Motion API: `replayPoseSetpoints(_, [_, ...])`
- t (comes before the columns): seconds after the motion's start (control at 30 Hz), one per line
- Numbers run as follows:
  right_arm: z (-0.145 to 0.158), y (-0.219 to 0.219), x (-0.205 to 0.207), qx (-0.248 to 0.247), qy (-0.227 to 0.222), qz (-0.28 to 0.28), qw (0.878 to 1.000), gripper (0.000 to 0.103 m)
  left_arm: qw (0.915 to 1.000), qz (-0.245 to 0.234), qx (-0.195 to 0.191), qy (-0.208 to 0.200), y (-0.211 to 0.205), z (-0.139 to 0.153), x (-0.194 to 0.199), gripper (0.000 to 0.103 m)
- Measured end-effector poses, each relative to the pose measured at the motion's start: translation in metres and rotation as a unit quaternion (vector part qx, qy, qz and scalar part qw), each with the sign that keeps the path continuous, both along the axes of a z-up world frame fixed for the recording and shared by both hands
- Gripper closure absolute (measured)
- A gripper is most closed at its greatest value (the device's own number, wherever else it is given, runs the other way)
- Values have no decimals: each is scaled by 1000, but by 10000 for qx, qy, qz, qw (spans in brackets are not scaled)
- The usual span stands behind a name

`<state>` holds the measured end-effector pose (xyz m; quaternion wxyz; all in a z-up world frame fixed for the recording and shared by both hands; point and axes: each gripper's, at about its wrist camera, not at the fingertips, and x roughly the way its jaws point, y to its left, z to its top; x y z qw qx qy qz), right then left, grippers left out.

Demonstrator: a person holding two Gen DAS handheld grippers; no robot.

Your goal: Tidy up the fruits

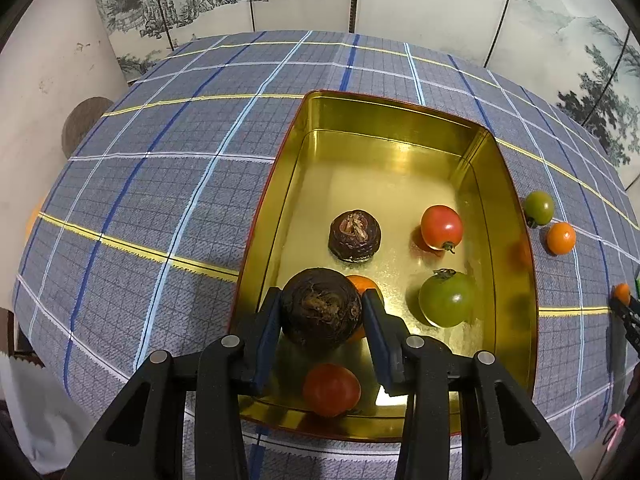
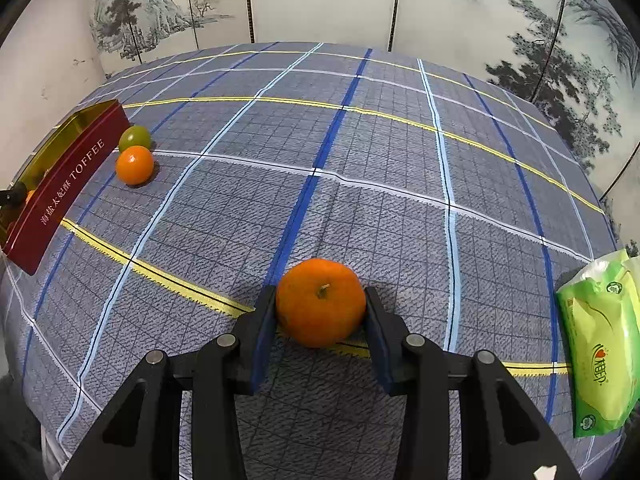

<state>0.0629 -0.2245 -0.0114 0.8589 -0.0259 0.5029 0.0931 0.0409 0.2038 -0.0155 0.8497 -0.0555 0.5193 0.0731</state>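
In the left wrist view my left gripper [image 1: 322, 312] is shut on a dark brown round fruit [image 1: 320, 312], held over the near end of a gold tin [image 1: 516, 208]. Inside the tin lie another brown fruit [image 1: 355, 235], a red tomato [image 1: 441, 227], a green tomato [image 1: 447, 299], a second red tomato [image 1: 331, 389] and an orange fruit [image 1: 370, 286] partly hidden behind the held one. In the right wrist view my right gripper [image 2: 321, 304] is shut on a tangerine [image 2: 321, 302] at the tablecloth.
A green tomato [image 1: 539, 208] and a small tangerine [image 1: 561, 238] lie on the checked cloth right of the tin; the same pair [image 2: 135, 154] shows beside the tin's red wall [image 2: 60, 188]. A green tissue pack [image 2: 604, 344] lies at the right. A painted screen stands behind.
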Motion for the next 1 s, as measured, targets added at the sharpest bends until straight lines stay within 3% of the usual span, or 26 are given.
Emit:
replayPoseSetpoints(0.5, [1,0,0,-13,-2,-160,9999,65,9999,107,-115,29,1,-3,1,60])
replayPoseSetpoints(0.67, [0,1,0,-17,18,-196,9998,65,9998,133,-110,42,1,-3,0,52])
replayPoseSetpoints(1.0, [14,13,-2,-25,-82,-199,9998,65,9997,32,-232,-51,-1,-4,-7,48])
